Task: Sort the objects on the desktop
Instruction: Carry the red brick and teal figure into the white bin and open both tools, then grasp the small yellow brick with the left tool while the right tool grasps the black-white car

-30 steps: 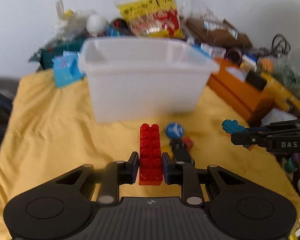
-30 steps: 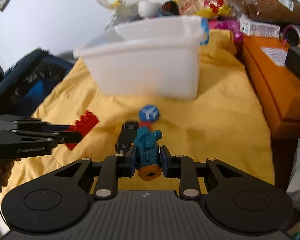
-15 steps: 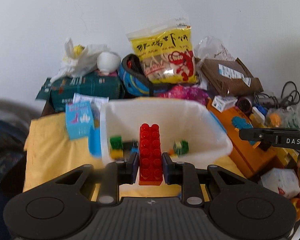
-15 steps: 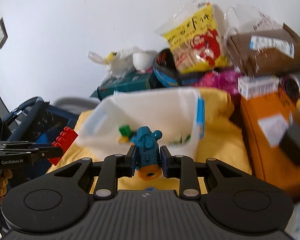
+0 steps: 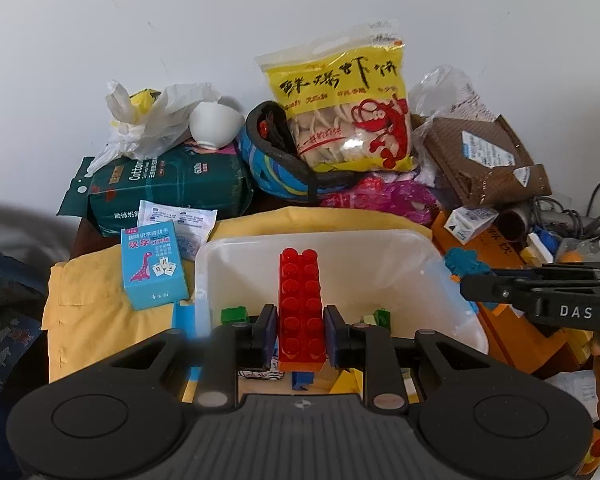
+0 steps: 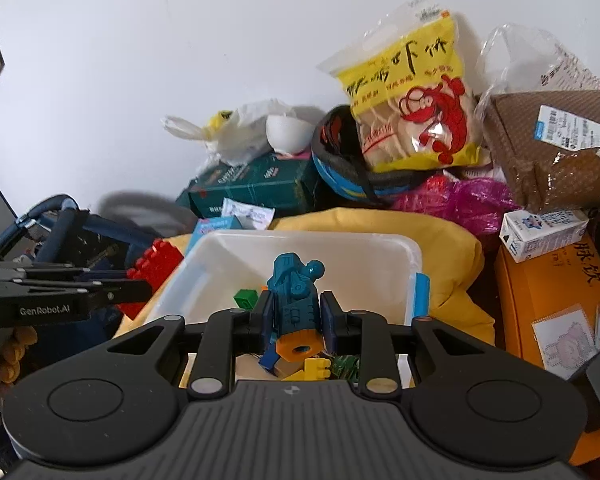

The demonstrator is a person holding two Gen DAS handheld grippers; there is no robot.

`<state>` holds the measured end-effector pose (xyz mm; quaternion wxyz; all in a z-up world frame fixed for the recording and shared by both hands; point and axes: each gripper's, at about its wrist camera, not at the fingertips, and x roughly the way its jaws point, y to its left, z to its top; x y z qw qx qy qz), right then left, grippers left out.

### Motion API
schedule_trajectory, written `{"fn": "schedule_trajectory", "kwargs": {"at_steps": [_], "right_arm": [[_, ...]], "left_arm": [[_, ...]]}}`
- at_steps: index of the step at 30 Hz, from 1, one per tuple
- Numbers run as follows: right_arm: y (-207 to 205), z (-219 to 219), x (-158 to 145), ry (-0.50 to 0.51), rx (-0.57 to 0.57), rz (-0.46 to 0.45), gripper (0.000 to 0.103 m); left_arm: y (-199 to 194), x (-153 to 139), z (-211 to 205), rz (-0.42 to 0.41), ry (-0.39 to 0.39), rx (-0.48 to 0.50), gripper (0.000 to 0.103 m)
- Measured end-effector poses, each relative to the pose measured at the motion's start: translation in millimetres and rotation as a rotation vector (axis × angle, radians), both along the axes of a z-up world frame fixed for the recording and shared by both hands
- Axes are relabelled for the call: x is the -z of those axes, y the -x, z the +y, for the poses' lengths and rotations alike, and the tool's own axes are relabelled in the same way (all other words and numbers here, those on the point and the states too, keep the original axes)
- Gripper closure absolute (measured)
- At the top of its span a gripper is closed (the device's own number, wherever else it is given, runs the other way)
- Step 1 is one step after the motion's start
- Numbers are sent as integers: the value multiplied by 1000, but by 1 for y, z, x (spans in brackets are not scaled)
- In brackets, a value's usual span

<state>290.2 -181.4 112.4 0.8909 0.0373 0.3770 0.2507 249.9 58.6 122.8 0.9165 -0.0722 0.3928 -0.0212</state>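
1. The left gripper (image 5: 300, 334) is closed on a long red studded plastic building brick (image 5: 302, 308), its two pads pressing the brick's lower sides; the brick stands lengthwise between the fingers, its far end pointing away.
2. The brick hangs above the open white plastic bin (image 5: 452, 280), over the near part of its interior.
3. The right gripper (image 6: 296, 320) is clamped on a teal plastic toy figure with an orange round base (image 6: 294, 292), the base nearest the camera.
4. That figure is held above the same bin (image 6: 414, 252), near its near rim in the right wrist view.
5. Inside the bin lie small loose pieces: a green block (image 5: 234, 314), a yellow block (image 6: 318, 368) and others that are partly hidden behind the fingers, so their shapes are hard to tell.
6. The bin sits on a yellow cloth (image 5: 88, 300). Beside the bin's left edge stands a light-blue card box with a pink dinosaur (image 5: 152, 268).
7. Behind the bin's far edge, against the wall, leans a yellow snack bag printed with a red shrimp (image 5: 344, 104).
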Motion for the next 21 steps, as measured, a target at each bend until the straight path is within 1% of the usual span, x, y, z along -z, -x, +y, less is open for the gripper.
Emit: {"fn": "schedule_trajectory", "kwargs": {"at_steps": [1,2,3,4,5,6,7,8,12,16,18,21], "right_arm": [[-5,2,2,9,-1,13,75],[-8,3,3,15,1,23,75],[-12,4,4,23,5,27,75],[-15,5,5,33,9,27,74],[-19,7,6,46,15,28,71],[-22,8,7,52,21,33,62],[-26,8,8,56,31,30,55],[-25,8,9,62,40,21,51],[-14,3,12,47,31,6,52],[31,3,25,31,-26,-24,52],[61,4,43,47,-52,-24,52],[97,13,88,93,-73,34,52]], "left_arm": [[-3,0,0,5,-4,-8,74],[-7,0,0,12,-13,-15,68],[-11,0,0,23,-22,-17,55],[-13,1,0,30,-31,-19,50],[-14,1,0,30,-43,-26,48],[-13,0,0,24,-51,-28,48],[-11,0,0,13,-54,-26,48],[-7,0,0,3,-57,-23,48],[22,10,2,-37,-81,-19,48],[73,32,6,-87,-55,-36,46],[102,52,4,-104,-57,-43,46],[136,85,-1,-85,-70,-56,46]]}}
